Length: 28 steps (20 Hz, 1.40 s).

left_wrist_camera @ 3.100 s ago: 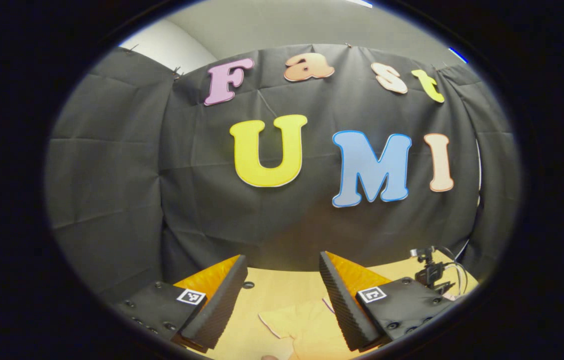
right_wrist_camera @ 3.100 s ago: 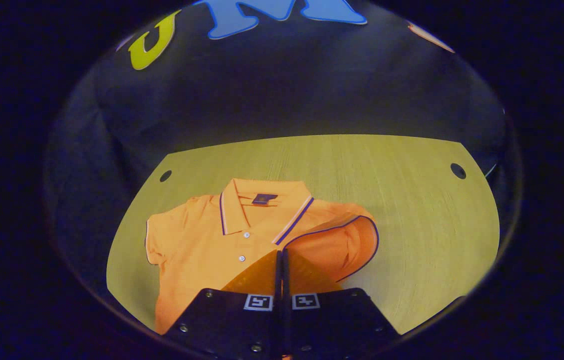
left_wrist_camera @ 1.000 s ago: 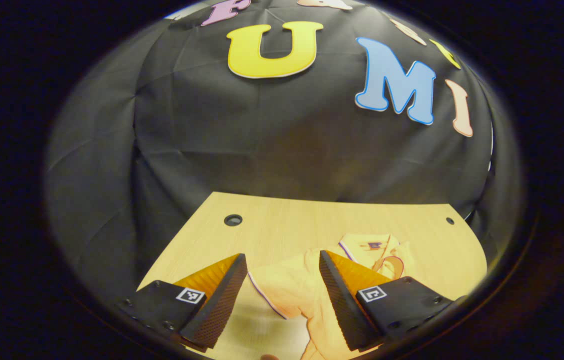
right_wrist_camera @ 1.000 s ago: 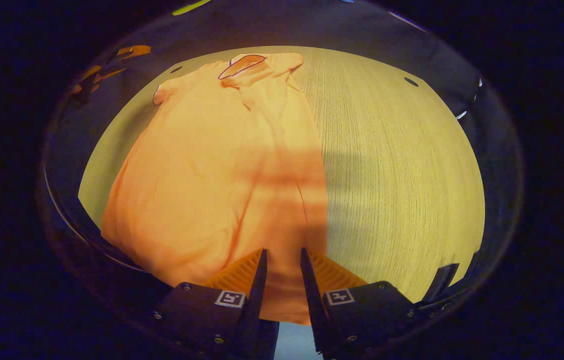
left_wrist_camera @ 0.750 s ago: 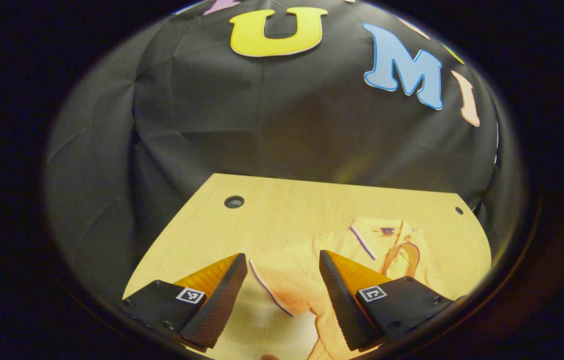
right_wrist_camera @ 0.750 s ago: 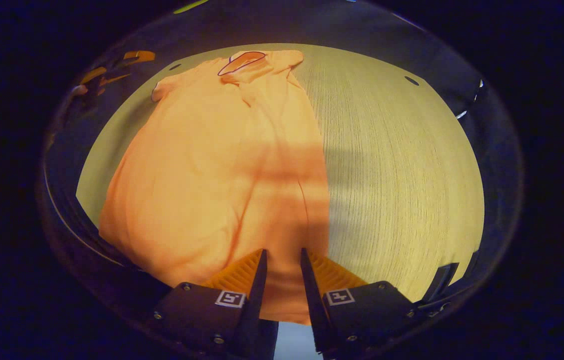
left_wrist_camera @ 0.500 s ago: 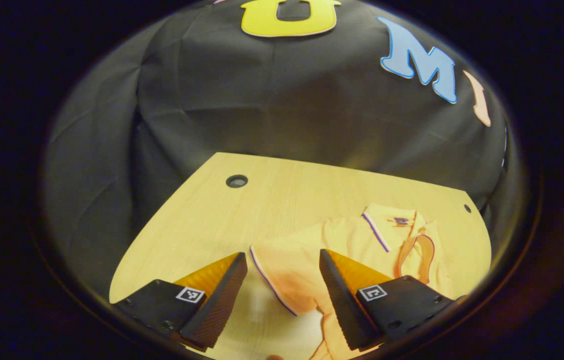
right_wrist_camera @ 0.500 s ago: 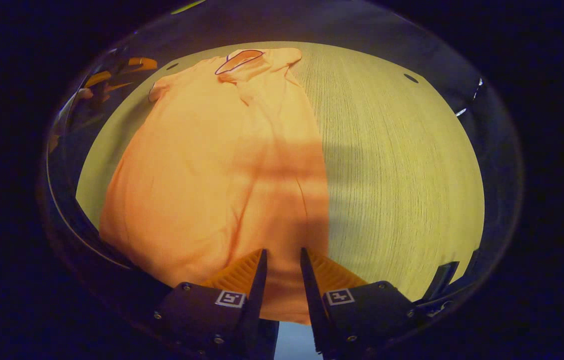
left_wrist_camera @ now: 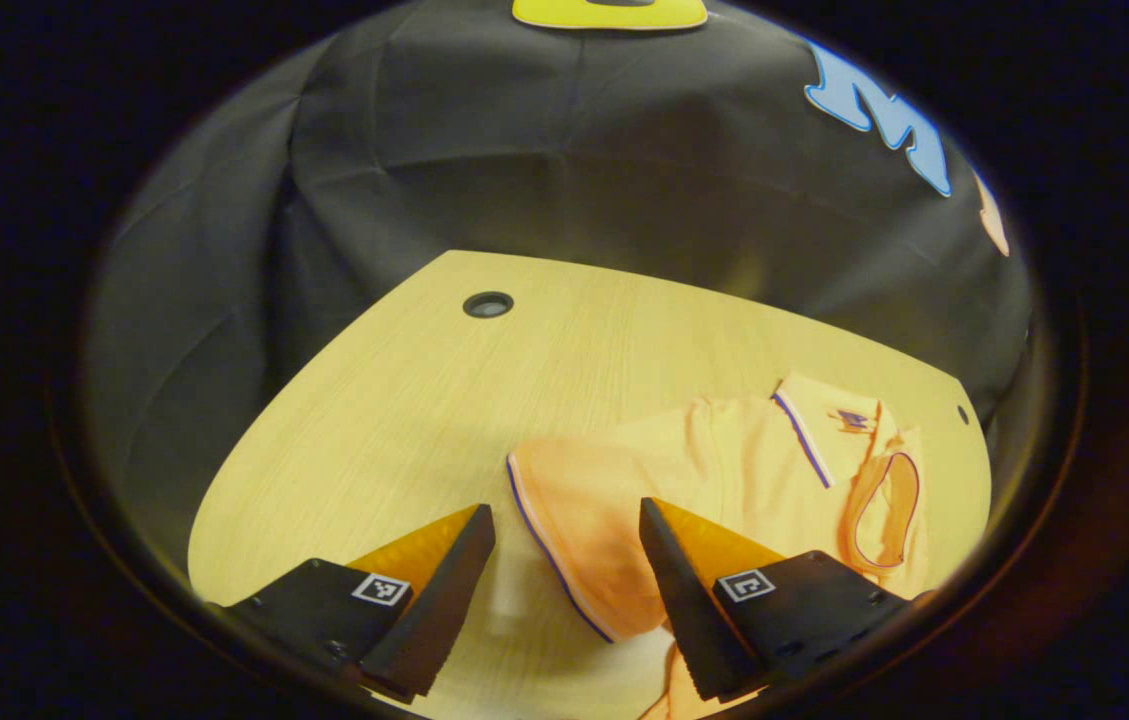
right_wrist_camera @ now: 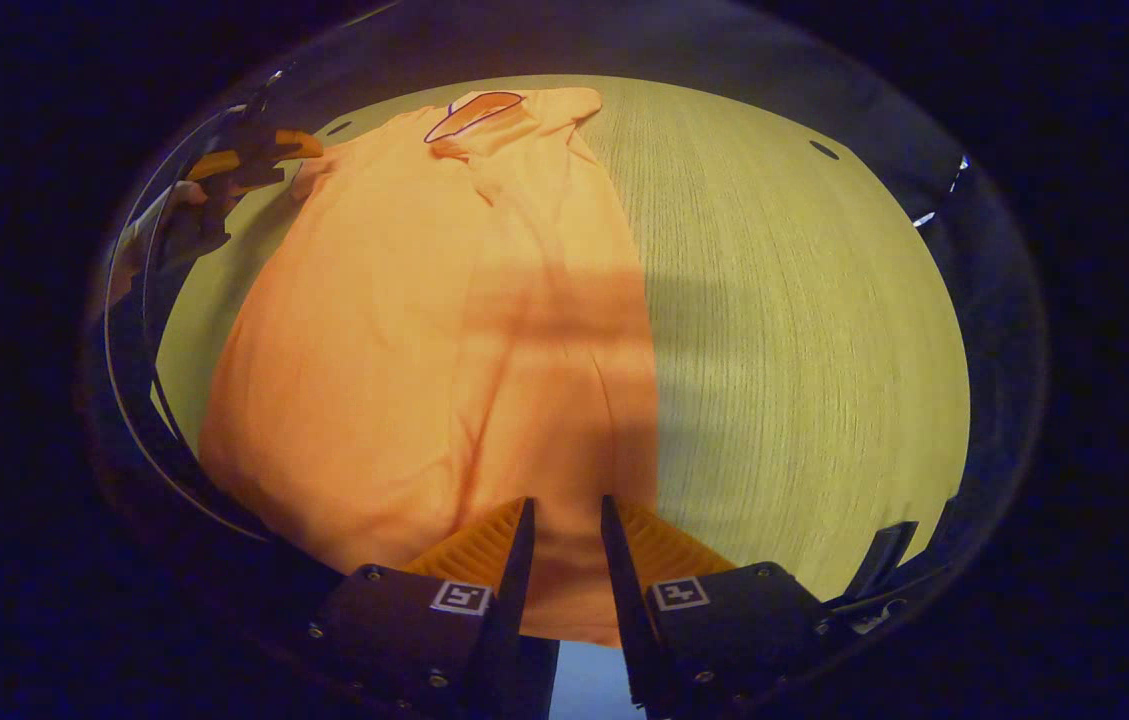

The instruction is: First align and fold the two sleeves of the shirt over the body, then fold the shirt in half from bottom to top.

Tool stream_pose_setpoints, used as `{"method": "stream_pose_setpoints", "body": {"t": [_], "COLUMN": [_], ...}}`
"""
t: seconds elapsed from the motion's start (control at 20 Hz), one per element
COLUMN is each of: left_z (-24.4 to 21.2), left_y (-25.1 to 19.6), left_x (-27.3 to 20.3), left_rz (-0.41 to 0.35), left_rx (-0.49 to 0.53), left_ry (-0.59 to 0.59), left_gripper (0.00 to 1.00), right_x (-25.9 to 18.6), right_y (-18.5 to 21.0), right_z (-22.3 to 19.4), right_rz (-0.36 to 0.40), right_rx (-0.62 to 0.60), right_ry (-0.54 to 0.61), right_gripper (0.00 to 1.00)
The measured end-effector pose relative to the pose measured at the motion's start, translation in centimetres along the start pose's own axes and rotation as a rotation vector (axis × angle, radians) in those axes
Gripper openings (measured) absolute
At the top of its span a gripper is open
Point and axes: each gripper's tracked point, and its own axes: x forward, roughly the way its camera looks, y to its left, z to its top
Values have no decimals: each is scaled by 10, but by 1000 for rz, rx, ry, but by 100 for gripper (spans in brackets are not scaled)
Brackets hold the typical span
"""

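1. In the left gripper view the left tongs (left_wrist_camera: 564, 560) sit at the bottom centre of the frame with their fingers spread wide and nothing between the pads.
2. Between and just beyond those fingers lies the near sleeve (left_wrist_camera: 569, 505) of the orange shirt (left_wrist_camera: 724, 470), its purple-trimmed cuff edge curving from mid-frame down toward the lower centre.
3. The sleeve lies flat on the pale wooden desk (left_wrist_camera: 404, 400); whether either finger touches the cloth cannot be told.
4. The shirt's collar (left_wrist_camera: 809, 420) shows at the right of the frame, and the other sleeve (left_wrist_camera: 884, 505) is folded over the body just below it.
5. A round hole (left_wrist_camera: 487, 304) marks the desk in the upper left part of its surface.
6. In the right gripper view the right tongs (right_wrist_camera: 564, 560) stand at the bottom centre, fingers parted by a narrow gap, holding nothing.
7. The shirt (right_wrist_camera: 434, 330) fills the left half of the desk (right_wrist_camera: 804, 340), its hem lying between those fingers at the bottom edge.
8. The folded sleeve (right_wrist_camera: 474, 115) sits at the top centre.
9. The left tongs (right_wrist_camera: 244, 160) appear again at the upper left, beside the shirt's far shoulder.
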Motion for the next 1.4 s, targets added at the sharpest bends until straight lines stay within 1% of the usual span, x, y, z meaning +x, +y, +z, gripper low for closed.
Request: {"method": "stream_pose_setpoints", "body": {"t": [0.05, 0.1, 0.15, 0.2, 0.3, 0.35, 0.4, 0.45, 0.6, 0.65, 0.7, 0.75, 0.8, 0.85, 1.1, 1.15, 1.2, 1.25, 1.3, 1.4], "left_z": [-4, -6, -8, -10, -15, -15, -15, -15, -14, -13, -12, -11, -11, -11, -4, 1, 7, 13, 18, 28], "left_y": [-1, -2, -2, -3, -1, 1, 1, 2, 5, 6, 5, 7, 7, 4, -10, -17, -28, -41, -57, -92], "left_x": [3, 6, 8, 10, 13, 13, 13, 15, 16, 17, 16, 16, 12, 18, 14, 12, 10, 8, 5, 1], "left_rz": [5, 10, 14, 19, 34, 48, 46, 56, 74, 76, 77, 83, 89, 87, 70, 59, 42, 21, -4, -63], "left_rx": [-6, -12, -15, -16, -12, -5, -5, -1, 3, 3, 4, 10, 12, 12, 47, 60, 74, 94, 118, 166], "left_ry": [8, 13, 16, 20, 38, 40, 40, 40, 41, 36, 37, 36, 34, 38, 31, 21, 6, -9, -24, -51], "left_gripper": [96, 96, 96, 96, 96, 89, 82, 77, 55, 52, 35, 31, 35, 11, 11, 12, 9, 12, 11, 11], "right_x": [0, 0, 0, 0, 0, 0, 0, 0, 0, 0, 0, 0, 0, -1, 0, 0, 0, 0, 0, 0], "right_y": [0, 0, 0, 0, 0, 0, 0, 1, 1, 1, 1, 1, 1, 1, 1, 1, 1, 1, 1, 1], "right_z": [0, 0, 1, 0, 1, 0, 1, 0, 0, 1, 0, 0, 0, 0, 0, 0, 0, 0, 0, 0], "right_rz": [1, 2, 2, 3, 4, 6, 8, 9, 10, 11, 11, 11, 11, 12, 10, 10, 11, 11, 11, 12], "right_rx": [3, 4, 4, 3, 3, 4, 6, 8, 10, 9, 7, 7, 7, 5, 4, 4, 5, 5, 5, 6], "right_ry": [3, 5, 7, 9, 10, 12, 12, 12, 11, 12, 11, 11, 11, 10, 4, 3, 3, 2, 1, -1], "right_gripper": [39, 43, 39, 43, 43, 43, 43, 43, 43, 43, 43, 43, 43, 43, 43, 43, 39, 43, 43, 43]}}
